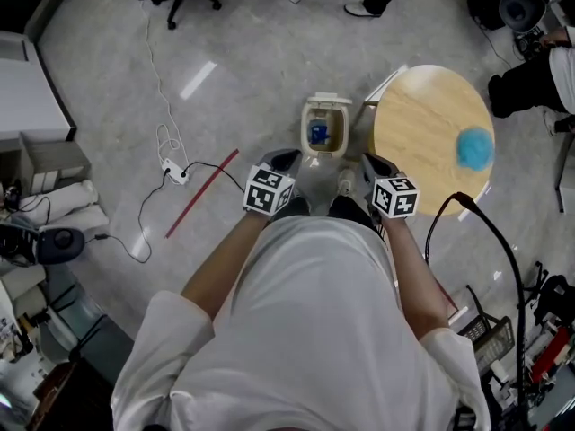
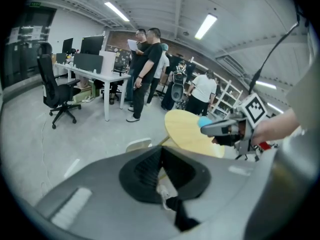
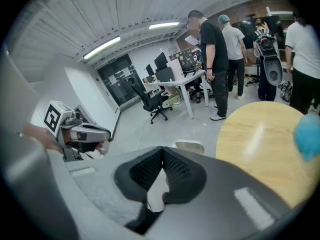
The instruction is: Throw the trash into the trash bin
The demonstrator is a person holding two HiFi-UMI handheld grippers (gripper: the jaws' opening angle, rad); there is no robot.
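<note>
Both claws are closed tight and hold nothing. The right gripper [image 1: 375, 162] and left gripper [image 1: 286, 158] hang side by side just near of the open trash bin [image 1: 308, 131], where a blue scrap [image 1: 318, 134] already lies. To the right, a blue wad [image 1: 474, 147] sits on the round table [image 1: 422, 124]. Fetching it seems the step in hand: the right jaws must part and reach right.

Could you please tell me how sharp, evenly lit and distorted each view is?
Head view: sharp, evenly lit, with glare streaks on the floor; the blue thing looks fuzzy. Left gripper view: strong fisheye, dark corners, bright lamps. Right gripper view: same fisheye; the blue thing smears at the right edge.
</note>
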